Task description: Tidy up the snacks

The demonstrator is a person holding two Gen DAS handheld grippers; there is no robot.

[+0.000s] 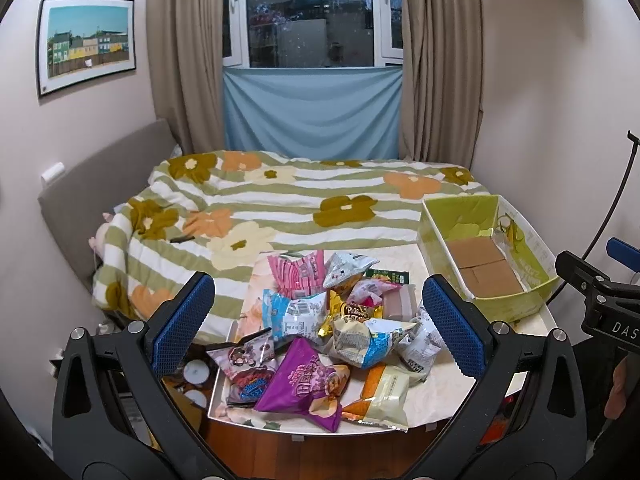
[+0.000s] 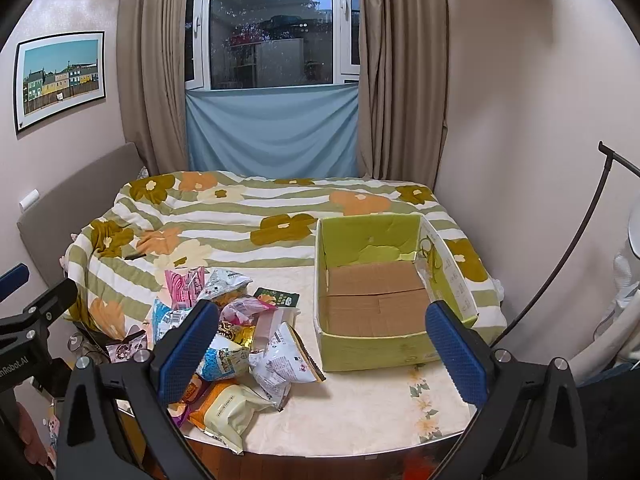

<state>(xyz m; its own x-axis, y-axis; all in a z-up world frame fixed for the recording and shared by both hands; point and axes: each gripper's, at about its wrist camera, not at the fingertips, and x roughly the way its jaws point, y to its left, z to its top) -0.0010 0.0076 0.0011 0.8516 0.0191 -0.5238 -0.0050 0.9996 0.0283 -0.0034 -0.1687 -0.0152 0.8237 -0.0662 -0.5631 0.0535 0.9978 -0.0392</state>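
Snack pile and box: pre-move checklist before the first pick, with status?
1. Left gripper open, nothing held: ok.
2. Right gripper open, nothing held: ok.
3. Box has no snacks inside, top open, upright: ok.
4. Snack pile on the table, left of the box, apart from it: ok.
5. Top packets free to grab: cannot tell, they overlap.
6. Cream packet near the table's front edge, may slip if nudged: not ok.
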